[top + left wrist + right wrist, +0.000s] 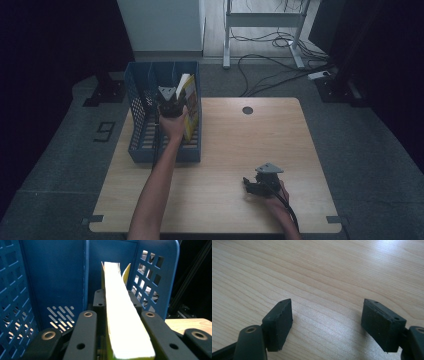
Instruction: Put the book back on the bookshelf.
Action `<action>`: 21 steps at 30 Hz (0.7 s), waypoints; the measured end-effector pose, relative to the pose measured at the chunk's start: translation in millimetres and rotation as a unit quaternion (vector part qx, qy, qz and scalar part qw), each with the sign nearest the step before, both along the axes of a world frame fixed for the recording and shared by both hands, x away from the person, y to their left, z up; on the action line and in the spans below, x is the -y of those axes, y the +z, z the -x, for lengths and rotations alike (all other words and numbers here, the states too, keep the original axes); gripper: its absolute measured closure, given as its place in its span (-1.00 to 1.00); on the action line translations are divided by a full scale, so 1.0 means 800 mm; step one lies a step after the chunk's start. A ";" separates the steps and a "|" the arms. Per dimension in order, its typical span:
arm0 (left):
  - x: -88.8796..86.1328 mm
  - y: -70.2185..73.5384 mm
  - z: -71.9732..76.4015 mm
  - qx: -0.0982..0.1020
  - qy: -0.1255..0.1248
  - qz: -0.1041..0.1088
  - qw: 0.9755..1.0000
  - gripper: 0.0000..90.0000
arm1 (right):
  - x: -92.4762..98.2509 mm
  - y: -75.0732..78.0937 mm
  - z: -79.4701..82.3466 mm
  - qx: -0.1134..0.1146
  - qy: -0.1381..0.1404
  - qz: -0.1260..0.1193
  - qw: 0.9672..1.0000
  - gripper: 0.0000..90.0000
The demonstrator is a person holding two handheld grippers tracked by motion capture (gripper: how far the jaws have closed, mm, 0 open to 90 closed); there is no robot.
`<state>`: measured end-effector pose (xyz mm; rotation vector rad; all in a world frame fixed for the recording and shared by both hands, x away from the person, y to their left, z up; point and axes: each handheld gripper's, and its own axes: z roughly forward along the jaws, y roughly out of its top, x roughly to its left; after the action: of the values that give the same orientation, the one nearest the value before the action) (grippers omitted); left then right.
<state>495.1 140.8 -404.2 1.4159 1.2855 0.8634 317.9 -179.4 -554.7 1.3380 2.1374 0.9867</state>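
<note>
The high view is dim, with black corners and a soft, grainy look; the wooden table (225, 165) is the lightest part. In the left gripper view the edge of the yellow book (125, 322) glares almost white and looks blurry up close, while the blue rack (55, 277) behind stays dark. The right gripper view is bright, with a white shine at the top right and small soft shadows under the pads (279, 322).

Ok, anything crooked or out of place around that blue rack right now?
The yellow book leans toward the rack's right wall rather than upright in the blue file rack, clamped in the left gripper. Its covers splay at the far end. Nothing spilled or damaged.
</note>
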 end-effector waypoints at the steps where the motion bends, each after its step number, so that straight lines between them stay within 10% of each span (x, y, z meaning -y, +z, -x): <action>1: 0.000 0.000 0.000 0.000 0.000 0.000 1.000 0.68 | 0.000 0.000 0.000 0.000 0.000 0.000 1.000 -0.46; 21: -0.009 -0.011 0.019 -0.022 -0.028 0.013 0.999 0.54 | 0.000 0.000 0.001 0.000 -0.001 0.000 1.000 -0.46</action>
<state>479.7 147.8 -413.3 1.4503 1.2805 0.7792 317.4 -179.4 -554.7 1.3409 2.1356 0.9850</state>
